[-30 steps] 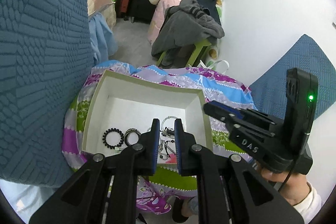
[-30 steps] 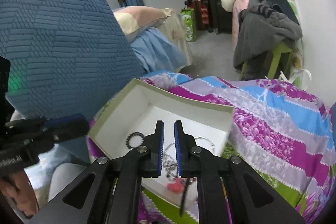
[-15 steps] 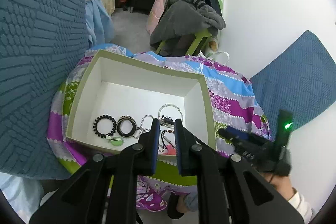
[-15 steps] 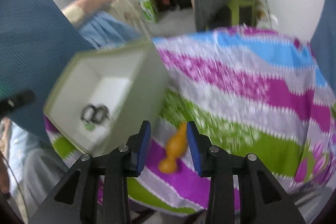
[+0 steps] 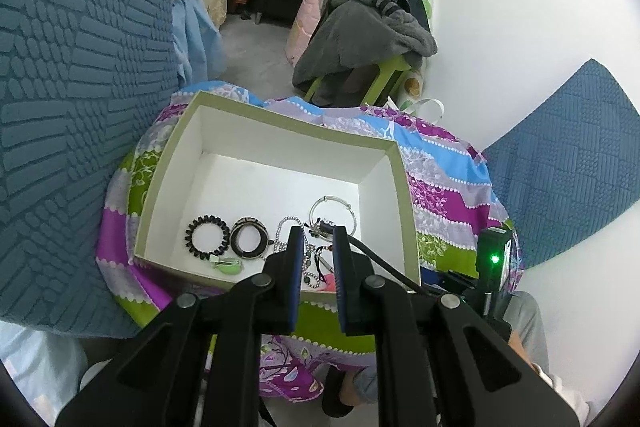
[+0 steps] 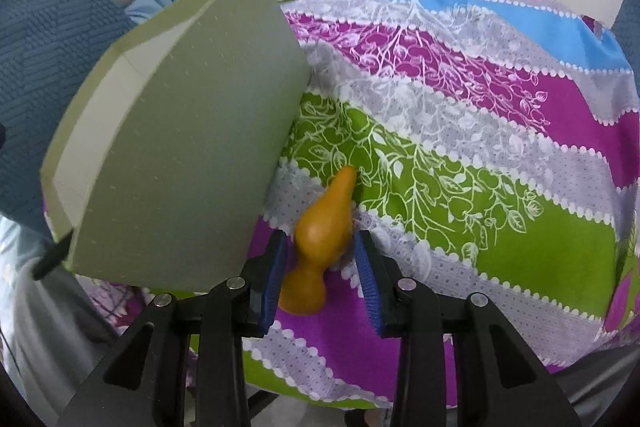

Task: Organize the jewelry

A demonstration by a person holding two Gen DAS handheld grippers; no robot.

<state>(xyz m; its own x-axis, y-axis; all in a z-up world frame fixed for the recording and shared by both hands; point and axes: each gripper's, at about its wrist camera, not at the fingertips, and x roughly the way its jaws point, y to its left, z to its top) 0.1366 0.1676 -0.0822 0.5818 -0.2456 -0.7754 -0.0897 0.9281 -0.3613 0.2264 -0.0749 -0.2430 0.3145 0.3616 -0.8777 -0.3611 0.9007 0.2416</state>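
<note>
My left tool [image 5: 316,259] hangs over the near wall of the open green cardboard box with a white inside [image 5: 404,187], its blue pads drawn nearly together with nothing gripped between them. The box sits on the surface under a striped purple, green and blue floral cloth [image 5: 440,187]. All its contents lie along the near side: a black beaded bracelet [image 5: 207,236] at the left, a dark banded bangle [image 5: 251,237] just beside it, a small pale green piece [image 5: 228,263] in front of those two, a thin silver bangle [image 5: 334,213] toward the right, and a tangle of silver bead chain and dark cords [image 5: 310,255] partly hidden behind my pads. The far half of the box floor is bare white.

My right tool [image 6: 320,259] is down at the cloth outside the box, beside its green outer wall [image 6: 180,147]. An orange gourd-shaped pendant [image 6: 322,227] lies on the cloth between the pads. The jaws have just been closing on it; the right pad looks to touch it, but I cannot tell whether both press.
</note>
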